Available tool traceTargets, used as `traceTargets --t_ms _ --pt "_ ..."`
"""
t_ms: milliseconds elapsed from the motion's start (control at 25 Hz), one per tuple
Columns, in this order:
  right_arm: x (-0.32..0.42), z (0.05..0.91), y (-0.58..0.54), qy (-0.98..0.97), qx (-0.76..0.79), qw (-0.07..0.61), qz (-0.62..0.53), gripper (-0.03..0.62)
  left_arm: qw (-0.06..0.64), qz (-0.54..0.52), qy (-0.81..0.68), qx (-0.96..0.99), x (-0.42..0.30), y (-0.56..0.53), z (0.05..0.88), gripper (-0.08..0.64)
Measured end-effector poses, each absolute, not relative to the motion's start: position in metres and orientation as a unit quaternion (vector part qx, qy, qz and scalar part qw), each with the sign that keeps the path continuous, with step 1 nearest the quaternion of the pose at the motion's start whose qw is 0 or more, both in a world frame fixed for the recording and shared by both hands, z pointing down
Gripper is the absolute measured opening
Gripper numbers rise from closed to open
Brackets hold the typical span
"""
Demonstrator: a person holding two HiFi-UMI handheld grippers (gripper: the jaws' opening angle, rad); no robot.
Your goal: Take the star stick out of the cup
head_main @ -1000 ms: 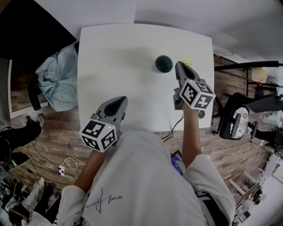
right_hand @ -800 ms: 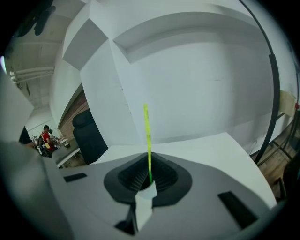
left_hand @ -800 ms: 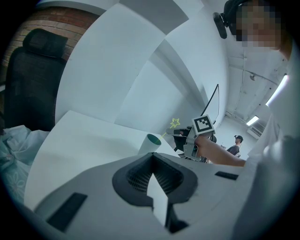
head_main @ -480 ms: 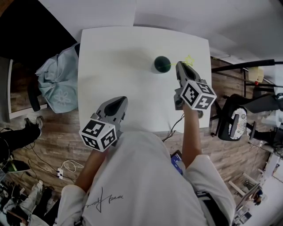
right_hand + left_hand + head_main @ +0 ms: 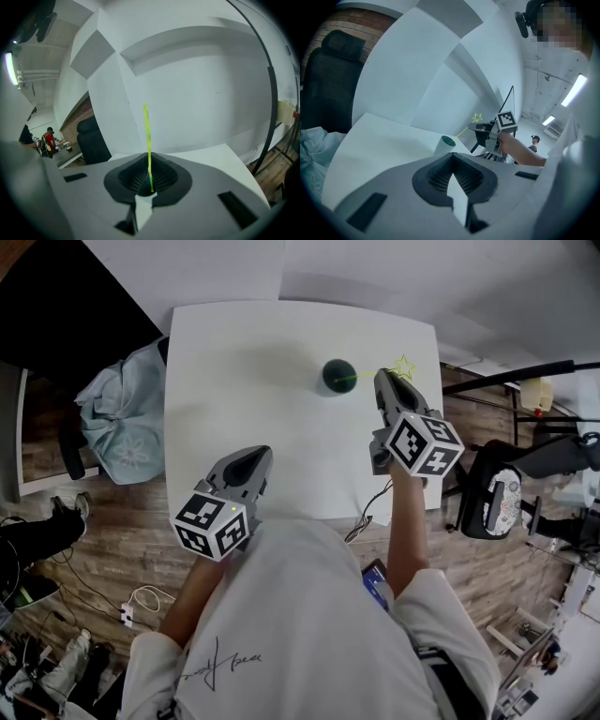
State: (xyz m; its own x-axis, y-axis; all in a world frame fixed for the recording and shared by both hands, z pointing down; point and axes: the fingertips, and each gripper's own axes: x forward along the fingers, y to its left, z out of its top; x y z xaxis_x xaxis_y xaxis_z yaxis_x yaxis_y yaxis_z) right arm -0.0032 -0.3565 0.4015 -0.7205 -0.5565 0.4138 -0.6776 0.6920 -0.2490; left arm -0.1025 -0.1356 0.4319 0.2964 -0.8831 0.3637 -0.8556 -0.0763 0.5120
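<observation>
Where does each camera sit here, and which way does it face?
Head view: on the head, looking steeply down at table, cup; left tongs, right tongs, arms show.
Left gripper view: on left tongs, facing across the table; closed jaws show.
Right gripper view: on right tongs, facing the wall; jaws clamp star stick.
Shared: head and left views show the cup.

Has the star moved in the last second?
Yes, slightly: held by the right gripper, the star has shifted right, away from the cup, toward the table edge.

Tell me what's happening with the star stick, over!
Right gripper shut on stick. Stick tilted, lower end in cup. Left gripper shut, empty. Nothing blocking the lift.
</observation>
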Motion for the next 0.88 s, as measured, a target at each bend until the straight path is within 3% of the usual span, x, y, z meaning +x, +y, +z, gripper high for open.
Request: traceTargets --t_ms 880 --pt "0.021 0.360 -0.330 -0.916 0.336 0.116 0.187 0.025 0.318 -0.028 -0.575 0.754 -0.078 -0.128 0.422 0.003"
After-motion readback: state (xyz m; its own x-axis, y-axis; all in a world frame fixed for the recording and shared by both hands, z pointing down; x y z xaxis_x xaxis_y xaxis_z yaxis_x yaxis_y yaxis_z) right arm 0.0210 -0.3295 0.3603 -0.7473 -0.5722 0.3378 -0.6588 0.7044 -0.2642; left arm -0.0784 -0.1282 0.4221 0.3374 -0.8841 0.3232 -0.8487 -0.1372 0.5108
